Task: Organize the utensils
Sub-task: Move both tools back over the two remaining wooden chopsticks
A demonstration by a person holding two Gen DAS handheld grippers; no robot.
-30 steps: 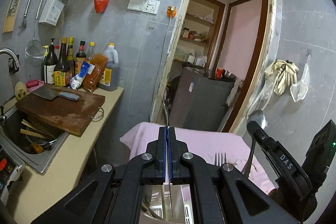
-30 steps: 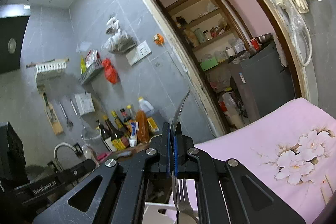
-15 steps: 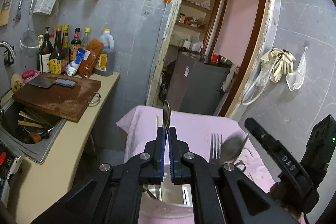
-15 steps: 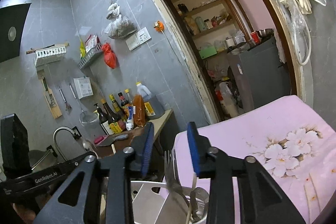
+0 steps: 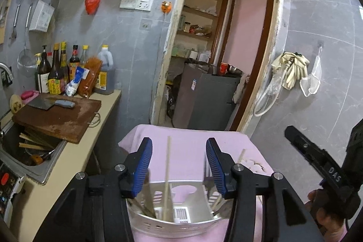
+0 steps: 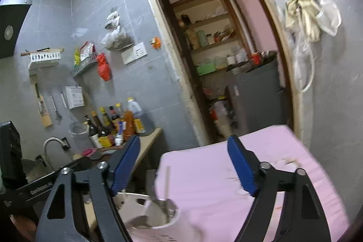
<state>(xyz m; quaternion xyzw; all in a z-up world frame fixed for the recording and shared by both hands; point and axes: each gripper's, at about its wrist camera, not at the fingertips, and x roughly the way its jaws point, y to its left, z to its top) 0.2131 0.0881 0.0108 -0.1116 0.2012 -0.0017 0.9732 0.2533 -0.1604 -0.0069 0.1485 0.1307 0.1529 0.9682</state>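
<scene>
Showing: two hand-held grippers above a utensil holder on a pink-covered table.
Left gripper [image 5: 179, 166]: jaws apart, having just been opening; nothing pressed between the blue pads [image 5: 142, 165]. A chopstick rises in the gap, clear of both pads.
Right gripper [image 6: 182, 170]: jaws wide apart, having just been opening; nothing between them but the cloth beyond. In the left view it appears at the right edge, held in a hand [image 5: 326, 219].
Holder [image 5: 174, 222]: white, perforated, with cut-out openings in its inner walls; it stands on the cloth [image 5: 188, 151] just below the left gripper. In the right view it lies low and left of centre, blurred.
Chopstick [image 5: 167, 176]: pale, nearly upright in the holder, its top well above the rim.
Second chopstick [image 5: 241, 155]: tilted, its tip showing to the right of the right-hand pad.
Metal utensils: a handle [image 5: 144, 208] leans inside the holder's left part; what kind it is cannot be told.
Counter [image 5: 74, 162]: left of the table, bearing a cutting board [image 5: 61, 117] with a cleaver [image 5: 51, 103] on it, and bottles [image 5: 68, 69] against the wall.
Sink [image 5: 29, 151]: at far left, partly under the board, with chopsticks and a pot inside.
Background: an open doorway [image 5: 226, 49] to a pink room; gloves [image 5: 292, 69] hang on the right wall.
</scene>
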